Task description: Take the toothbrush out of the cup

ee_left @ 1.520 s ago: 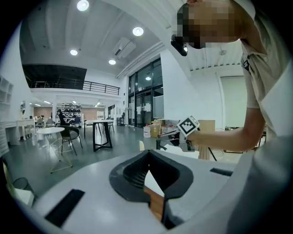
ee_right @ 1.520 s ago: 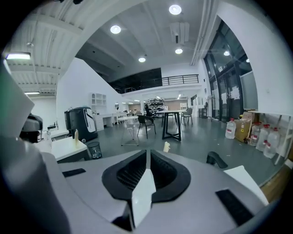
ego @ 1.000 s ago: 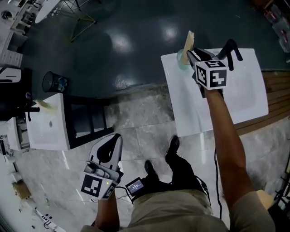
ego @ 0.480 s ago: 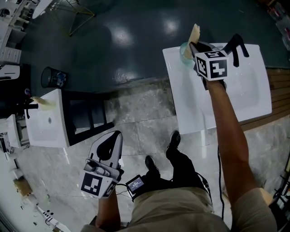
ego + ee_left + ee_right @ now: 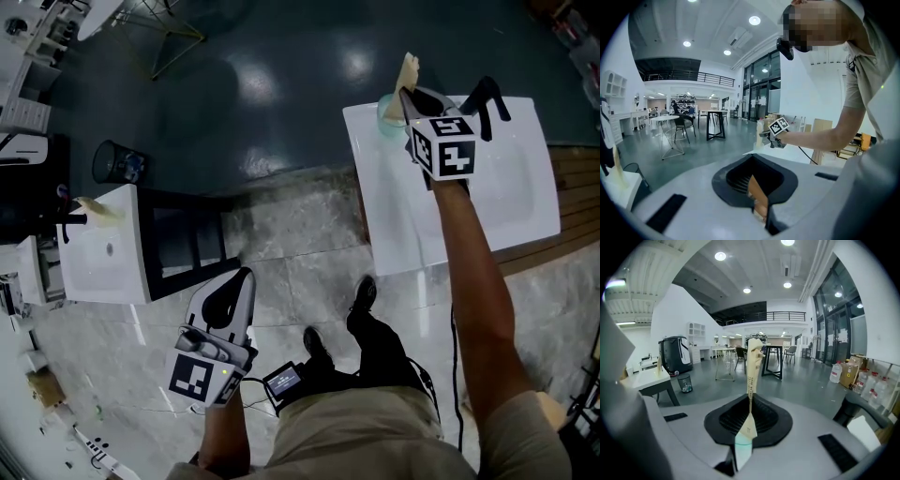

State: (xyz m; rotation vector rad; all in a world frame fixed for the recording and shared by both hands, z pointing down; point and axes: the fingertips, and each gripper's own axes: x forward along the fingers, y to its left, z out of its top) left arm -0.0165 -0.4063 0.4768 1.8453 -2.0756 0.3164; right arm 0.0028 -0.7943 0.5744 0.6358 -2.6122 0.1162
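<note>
A cream toothbrush (image 5: 407,70) sticks up out of a pale green cup (image 5: 385,111) at the far left corner of a white basin top (image 5: 511,197). My right gripper (image 5: 406,97) is at the cup, its jaws closing with the toothbrush handle pinched between them. In the right gripper view the toothbrush (image 5: 753,363) stands upright out of the right gripper (image 5: 744,446). My left gripper (image 5: 240,281) hangs low beside the person's leg, shut with nothing in it; in its own view the left gripper (image 5: 761,212) points across the room.
A black tap (image 5: 483,94) stands on the basin top behind the right gripper. At the left are a second white basin (image 5: 103,258) on a black stand (image 5: 187,244) and a waste bin (image 5: 116,166). The floor below is dark tile and marble.
The right jaws have closed from wide open onto the toothbrush handle, and the gripper has edged up with it. The left gripper has kept still.
</note>
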